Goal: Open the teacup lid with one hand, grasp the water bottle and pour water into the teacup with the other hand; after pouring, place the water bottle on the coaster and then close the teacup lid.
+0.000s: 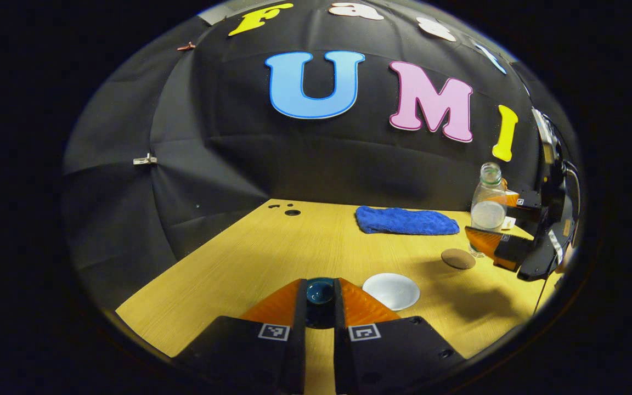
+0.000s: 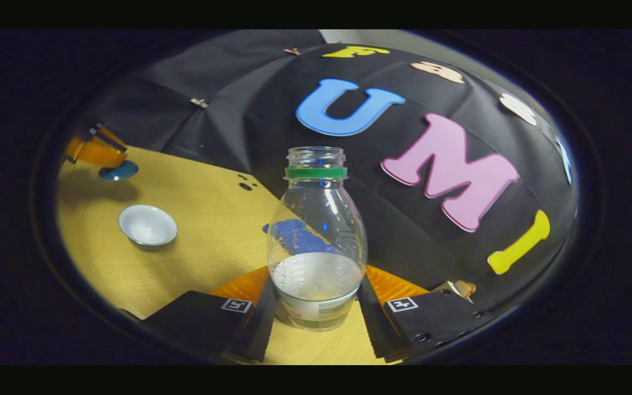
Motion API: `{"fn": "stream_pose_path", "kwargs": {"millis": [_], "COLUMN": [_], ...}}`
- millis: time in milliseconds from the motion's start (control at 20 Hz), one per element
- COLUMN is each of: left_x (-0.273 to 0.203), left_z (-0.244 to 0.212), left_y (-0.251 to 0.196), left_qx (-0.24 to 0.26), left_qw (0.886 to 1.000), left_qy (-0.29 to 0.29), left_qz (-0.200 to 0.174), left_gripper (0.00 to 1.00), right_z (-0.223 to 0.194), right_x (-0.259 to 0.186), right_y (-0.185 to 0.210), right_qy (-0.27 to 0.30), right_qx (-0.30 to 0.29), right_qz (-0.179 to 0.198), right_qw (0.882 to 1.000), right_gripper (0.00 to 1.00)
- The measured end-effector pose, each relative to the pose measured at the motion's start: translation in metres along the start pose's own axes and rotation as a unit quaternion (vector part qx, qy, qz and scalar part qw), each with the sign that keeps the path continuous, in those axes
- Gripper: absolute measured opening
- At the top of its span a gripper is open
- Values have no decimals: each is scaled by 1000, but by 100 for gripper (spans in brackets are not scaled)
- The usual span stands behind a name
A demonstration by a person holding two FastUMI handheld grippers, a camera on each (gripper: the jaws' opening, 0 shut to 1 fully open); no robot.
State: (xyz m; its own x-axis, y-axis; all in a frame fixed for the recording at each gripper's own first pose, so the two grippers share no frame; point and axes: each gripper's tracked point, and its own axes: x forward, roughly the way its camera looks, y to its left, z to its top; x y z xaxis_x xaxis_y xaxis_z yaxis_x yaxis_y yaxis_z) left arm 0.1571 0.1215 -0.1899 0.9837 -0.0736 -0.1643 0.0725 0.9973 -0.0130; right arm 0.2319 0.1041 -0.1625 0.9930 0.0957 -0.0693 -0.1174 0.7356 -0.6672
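Meanwhile, at a wooden table (image 1: 250, 258), the left gripper (image 1: 320, 299) clamps its two fingers on a dark blue teacup lid (image 1: 320, 291), held above the tabletop. Just beside it, the white teacup (image 1: 391, 291) sits uncovered. Farther right, the right gripper (image 2: 316, 304) closes on the lower body of a clear, uncapped water bottle (image 2: 316, 241) with a green neck ring; the bottle is upright and partly filled. A round brown coaster (image 1: 457, 258) lies near the bottle's base, and a blue cloth (image 1: 406, 221) rests toward the back of the table.
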Motion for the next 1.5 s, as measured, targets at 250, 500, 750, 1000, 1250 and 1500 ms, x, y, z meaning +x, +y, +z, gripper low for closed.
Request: {"fn": "stream_pose_path", "kwargs": {"millis": [250, 500, 750, 1000, 1250, 1500], "left_x": [-8, -7, -1, 3, 5, 5], "left_z": [-1, -1, -1, -1, -6, -9], "left_y": [18, 26, 29, 37, 43, 45], "left_qx": [-8, -3, -10, -13, -7, -8], "left_qw": [1000, 1000, 1000, 1000, 1000, 1000], "left_qy": [-2, 1, 2, 6, 12, 15], "left_qz": [2, -5, -14, -14, -15, -17], "left_gripper": [24, 24, 21, 25, 24, 24], "right_z": [1, -4, -2, -4, 1, -3], "right_x": [18, 34, 41, 47, 53, 60], "right_y": [22, 36, 49, 70, 84, 89], "right_qy": [-10, -12, -33, -44, -70, -75], "right_qx": [-60, -106, -172, -216, -269, -294], "right_qz": [19, 28, 46, 73, 85, 92], "right_qw": [998, 994, 984, 973, 957, 948], "right_gripper": [73, 73, 73, 74, 74, 74]}}
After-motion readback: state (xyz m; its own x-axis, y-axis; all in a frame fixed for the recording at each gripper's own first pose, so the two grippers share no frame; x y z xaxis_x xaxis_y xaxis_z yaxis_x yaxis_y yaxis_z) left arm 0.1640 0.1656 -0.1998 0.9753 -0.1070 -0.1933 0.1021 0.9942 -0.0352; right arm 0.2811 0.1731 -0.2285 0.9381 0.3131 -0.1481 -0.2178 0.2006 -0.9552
